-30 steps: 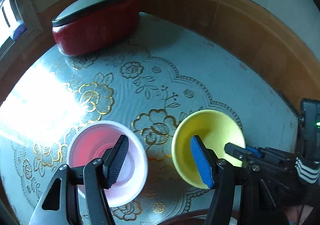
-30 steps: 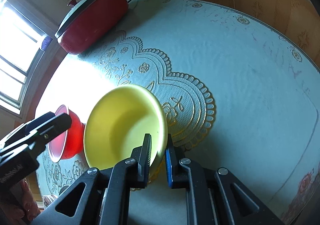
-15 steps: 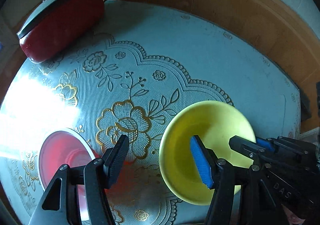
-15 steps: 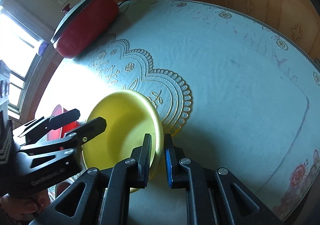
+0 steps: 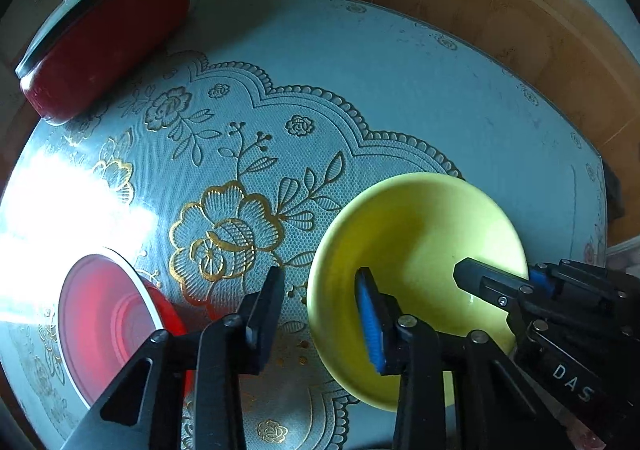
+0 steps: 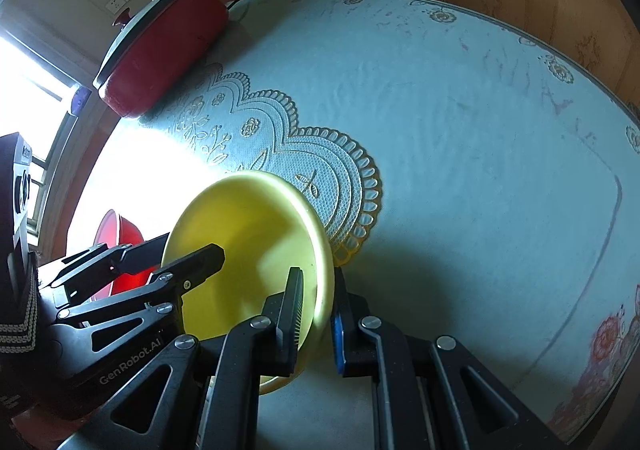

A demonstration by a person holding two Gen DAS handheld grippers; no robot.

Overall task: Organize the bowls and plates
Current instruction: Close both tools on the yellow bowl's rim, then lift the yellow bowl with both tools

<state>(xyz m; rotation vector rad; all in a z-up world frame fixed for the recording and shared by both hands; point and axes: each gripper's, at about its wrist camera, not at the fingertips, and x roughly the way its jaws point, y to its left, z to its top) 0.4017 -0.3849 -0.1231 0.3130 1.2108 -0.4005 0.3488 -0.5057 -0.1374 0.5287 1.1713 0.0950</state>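
Table [image 5: 400, 89]: unchanged. Yellow bowl [image 5: 420, 234] stays tilted at the table's near edge, right gripper [image 6: 316, 310] still pinching its rim. Red bowl [image 5: 96, 314] now further left. Left gripper [image 5: 320, 298], formerly wide, is closing astride the yellow bowl's opposite rim; pads not yet pressing.

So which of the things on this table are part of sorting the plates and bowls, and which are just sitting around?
Part of the job:
- yellow bowl, right gripper clamped on its rim, left gripper closing over the opposite rim
- red bowl

Just sitting there:
- red lidded pot
- patterned tablecloth
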